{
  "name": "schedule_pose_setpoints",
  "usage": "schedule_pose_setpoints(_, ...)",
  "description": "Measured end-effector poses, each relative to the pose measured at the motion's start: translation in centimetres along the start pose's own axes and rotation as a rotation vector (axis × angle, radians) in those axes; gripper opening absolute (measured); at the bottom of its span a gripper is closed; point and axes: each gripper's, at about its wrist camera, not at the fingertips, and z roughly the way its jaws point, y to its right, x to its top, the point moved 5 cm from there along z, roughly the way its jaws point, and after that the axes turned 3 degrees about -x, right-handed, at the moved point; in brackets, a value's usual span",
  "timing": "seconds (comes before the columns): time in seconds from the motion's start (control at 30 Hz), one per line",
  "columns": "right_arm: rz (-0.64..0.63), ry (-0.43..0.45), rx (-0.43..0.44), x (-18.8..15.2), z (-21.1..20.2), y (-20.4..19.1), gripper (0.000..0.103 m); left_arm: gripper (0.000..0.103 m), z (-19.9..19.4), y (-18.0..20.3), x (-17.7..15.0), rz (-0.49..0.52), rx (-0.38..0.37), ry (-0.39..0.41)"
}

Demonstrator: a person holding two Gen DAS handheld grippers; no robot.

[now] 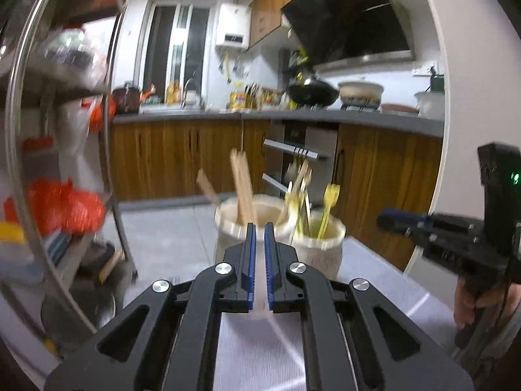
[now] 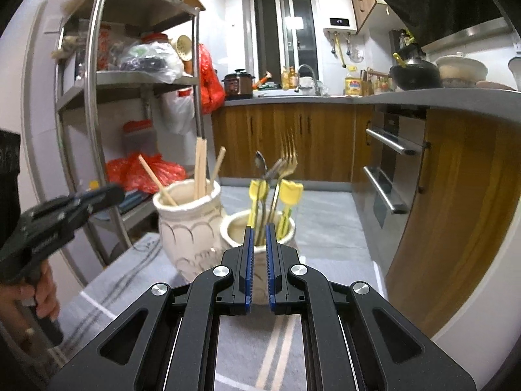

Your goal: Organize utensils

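Note:
Two cream ceramic jars stand on a table with a grey cloth (image 2: 130, 286). The taller jar (image 2: 189, 231) holds wooden chopsticks (image 2: 200, 169). The shorter jar (image 2: 236, 228) holds forks (image 2: 288, 159), spoons and yellow-tipped utensils (image 2: 290, 192). My right gripper (image 2: 259, 228) points at the shorter jar, its jaws a narrow gap apart with nothing between them. My left gripper (image 1: 259, 226) faces the taller jar (image 1: 228, 238) in the blurred left wrist view, also slightly apart and holding nothing. Each gripper shows in the other's view: left gripper (image 2: 112, 193), right gripper (image 1: 389, 221).
A steel shelf rack (image 2: 97, 97) with bags and jars stands left of the table. Wooden kitchen cabinets (image 2: 286, 137) under a grey counter (image 2: 423, 97) run along the back and right, with an oven (image 2: 390, 169) built in. A hand (image 2: 42, 296) grips the left tool's handle.

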Motion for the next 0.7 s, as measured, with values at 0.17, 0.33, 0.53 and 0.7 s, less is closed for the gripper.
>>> schedule_pose_setpoints(0.17, -0.036, 0.016, -0.035, -1.3, -0.1, -0.1, 0.048, 0.053, 0.1, -0.4, -2.4, 0.008, 0.04, -0.029)
schedule_pose_setpoints(0.33, -0.065, 0.069, -0.041, -1.5, -0.6, -0.4, 0.072, 0.074, -0.2, 0.0, -3.1, 0.024, 0.035, -0.023)
schedule_pose_setpoints(0.53, -0.052, 0.062, -0.02, -1.9, -0.1, -0.3, 0.084, 0.09, -0.2, 0.5, -3.4, 0.051, 0.036, -0.017)
schedule_pose_setpoints(0.7, -0.048, 0.041, -0.014, -2.6, 0.5, -0.3, 0.087, 0.097, -0.6, 0.8, -3.3, 0.058, 0.045, 0.001)
